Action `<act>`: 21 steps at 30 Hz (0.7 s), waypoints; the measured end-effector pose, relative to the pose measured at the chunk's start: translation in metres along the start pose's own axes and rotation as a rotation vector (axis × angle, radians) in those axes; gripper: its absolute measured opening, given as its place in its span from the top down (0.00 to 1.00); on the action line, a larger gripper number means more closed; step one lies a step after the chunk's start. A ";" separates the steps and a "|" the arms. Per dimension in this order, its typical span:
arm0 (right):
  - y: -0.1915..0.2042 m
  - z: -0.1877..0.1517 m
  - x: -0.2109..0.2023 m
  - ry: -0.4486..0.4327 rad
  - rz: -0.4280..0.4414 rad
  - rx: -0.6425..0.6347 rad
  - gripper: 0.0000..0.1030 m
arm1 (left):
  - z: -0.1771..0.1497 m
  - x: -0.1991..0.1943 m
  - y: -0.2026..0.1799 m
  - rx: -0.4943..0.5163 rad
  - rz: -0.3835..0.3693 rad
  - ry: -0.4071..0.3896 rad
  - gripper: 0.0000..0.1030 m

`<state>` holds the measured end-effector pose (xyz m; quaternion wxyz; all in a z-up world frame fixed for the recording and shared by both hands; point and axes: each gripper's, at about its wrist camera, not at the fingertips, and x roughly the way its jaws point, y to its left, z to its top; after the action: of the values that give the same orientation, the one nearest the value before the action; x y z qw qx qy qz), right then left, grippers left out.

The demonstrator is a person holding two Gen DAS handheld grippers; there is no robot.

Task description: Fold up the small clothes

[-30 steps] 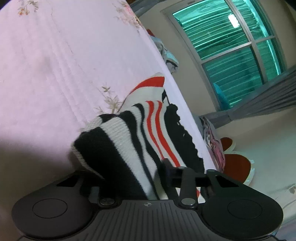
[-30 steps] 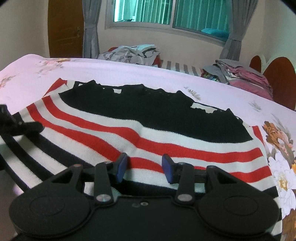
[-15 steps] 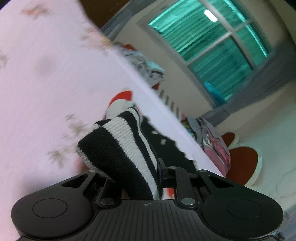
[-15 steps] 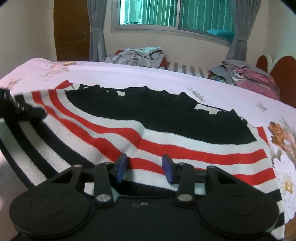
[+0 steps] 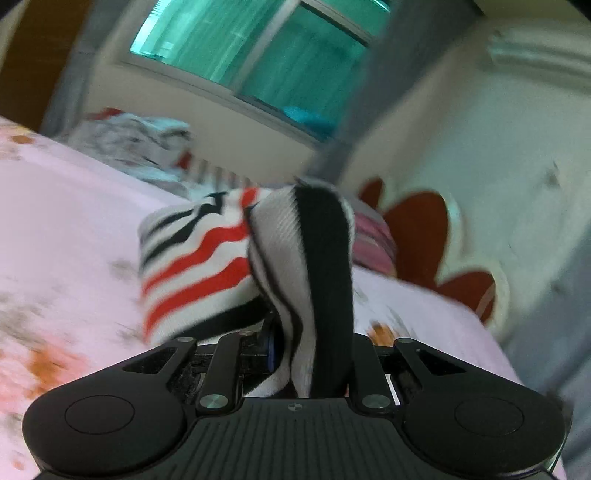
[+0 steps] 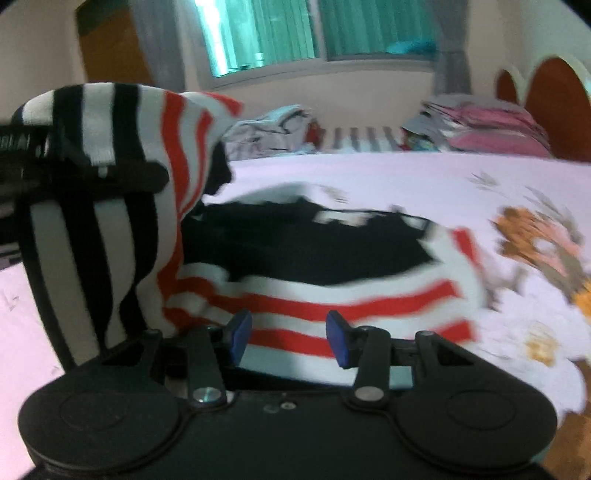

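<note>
Left gripper point(image 5: 312, 354) clamped on striped sweater point(image 6: 332, 295), lifted edge upright at 9 o'clock, long axis 9-to-3 across pink bed point(image 6: 369, 173), right gripper point(image 6: 290, 334) opening, cloth between jaws

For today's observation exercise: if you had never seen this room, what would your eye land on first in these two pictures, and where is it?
First, the striped garment, black, white and red, spread on the pink floral bed, its left end lifted high by the left gripper, which is clamped on a bunched fold. The right gripper at the near edge has its jaws opening, with striped fabric between them. Behind, a green-lit window glows above piles of clothes.
</note>
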<state>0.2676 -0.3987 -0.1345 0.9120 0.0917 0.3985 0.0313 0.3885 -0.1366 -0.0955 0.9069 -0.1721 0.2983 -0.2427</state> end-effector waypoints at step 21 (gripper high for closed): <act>-0.088 -0.010 -0.076 -0.014 -0.126 0.028 0.55 | -0.057 -0.025 -0.082 0.483 -0.085 0.168 0.43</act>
<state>0.2077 -0.4935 -0.1031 0.9136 0.0796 0.3974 -0.0326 0.3077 -0.1998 -0.0900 0.8827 0.0579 0.2986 -0.3581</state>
